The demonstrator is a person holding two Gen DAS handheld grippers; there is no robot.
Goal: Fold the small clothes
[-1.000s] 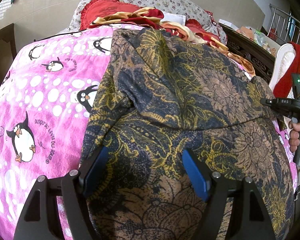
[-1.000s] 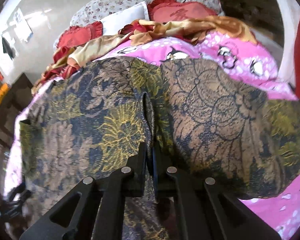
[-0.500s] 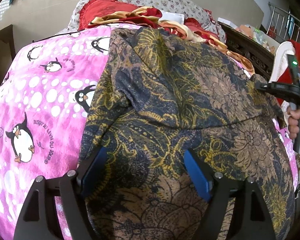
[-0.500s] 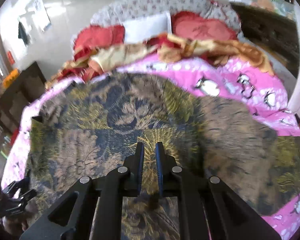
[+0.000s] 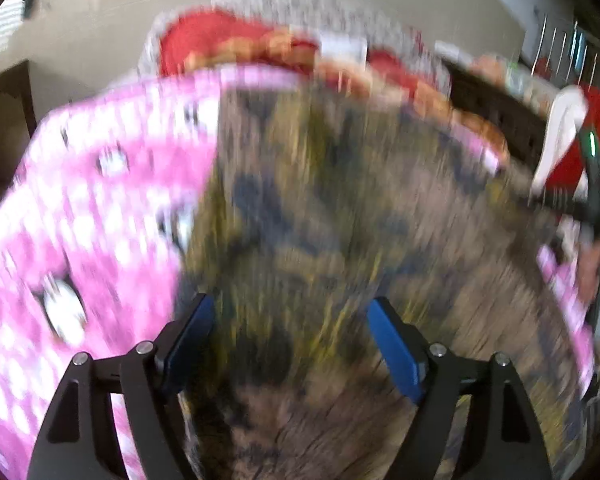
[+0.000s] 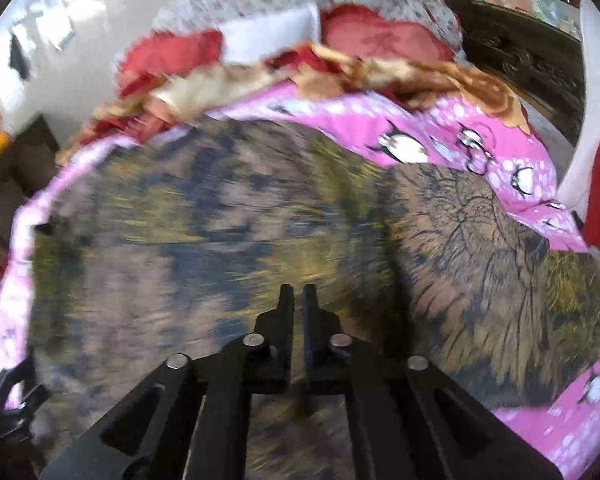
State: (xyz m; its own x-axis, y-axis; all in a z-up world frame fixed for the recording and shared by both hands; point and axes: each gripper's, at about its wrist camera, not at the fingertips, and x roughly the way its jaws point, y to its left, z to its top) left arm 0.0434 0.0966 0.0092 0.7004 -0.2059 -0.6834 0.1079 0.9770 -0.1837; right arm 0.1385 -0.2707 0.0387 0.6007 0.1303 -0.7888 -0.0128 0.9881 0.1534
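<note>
The patterned garment point(image 6: 228, 232) lies spread across the pink blanket point(image 6: 440, 128) on the bed, reaching toward its near edge. The left tool point(image 5: 290, 334) hangs over it with its sides wide apart, gripping nothing. The right tool point(image 6: 298, 300) is pressed together, empty. Risk: grabbing both layers, or the blanket, would wreck the fold.

No text, label, brand or number can be read in either view. The left wrist view is smeared by motion blur, so any lettering on the pink penguin blanket point(image 5: 100, 184) is lost. In the right wrist view a faint mark shows on the red cushion point(image 6: 384, 40) at the head of the bed, too blurred to make out.
</note>
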